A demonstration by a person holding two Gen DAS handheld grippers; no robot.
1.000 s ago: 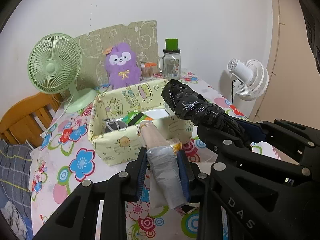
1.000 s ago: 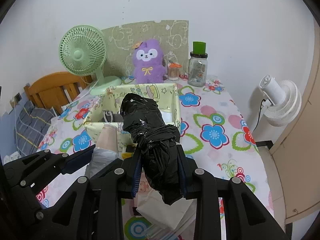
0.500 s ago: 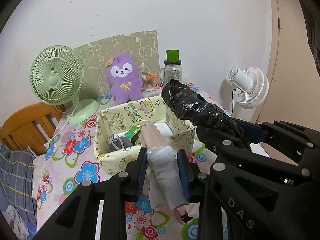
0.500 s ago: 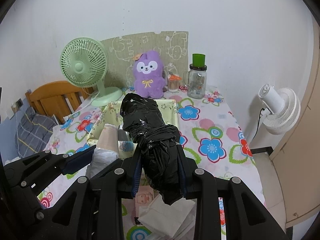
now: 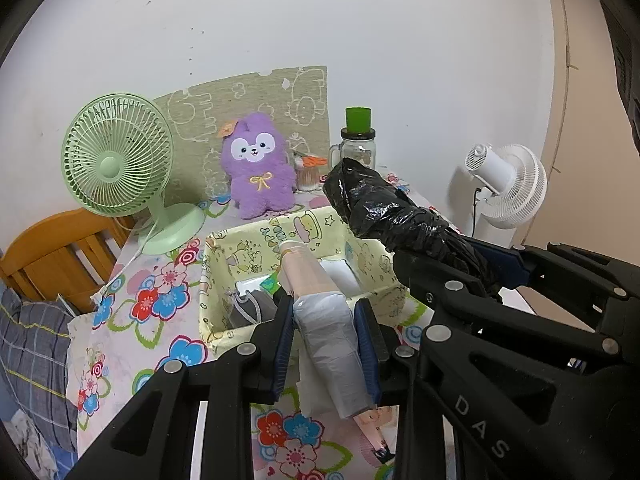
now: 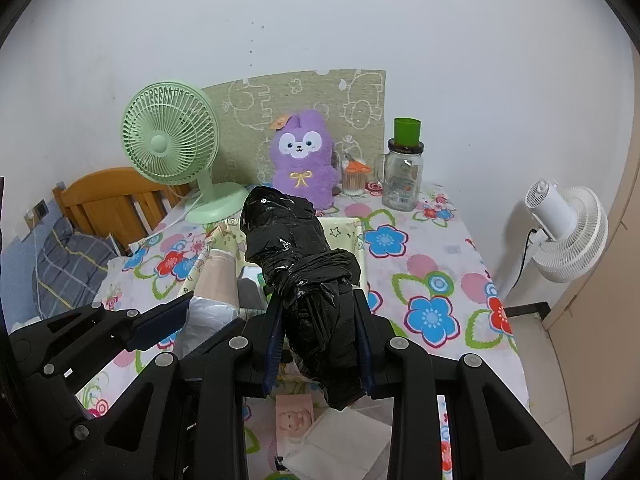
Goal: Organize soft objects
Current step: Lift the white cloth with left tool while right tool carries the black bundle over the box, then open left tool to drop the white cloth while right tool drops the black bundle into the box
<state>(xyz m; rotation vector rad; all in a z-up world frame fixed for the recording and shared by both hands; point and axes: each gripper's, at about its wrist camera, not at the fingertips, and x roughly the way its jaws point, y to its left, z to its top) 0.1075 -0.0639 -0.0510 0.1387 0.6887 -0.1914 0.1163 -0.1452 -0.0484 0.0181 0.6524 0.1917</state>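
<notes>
Both grippers carry soft rolls above the box [image 5: 240,320].
Left gripper [image 5: 325,344] clenches a squashy white roll [image 5: 332,328] mid-length; right gripper [image 6: 317,338] clenches a slippery black bag roll [image 6: 304,264].

White wall [image 6: 360,20] ahead. Table under floral cloth [image 6: 432,264]. Green desk fan [image 6: 170,144] ahead-left; wooden chair back [image 6: 112,200] further left. White fan [image 6: 568,232] far right on floor, beside beige door panel [image 6: 600,312]. Even indoor light.
</notes>
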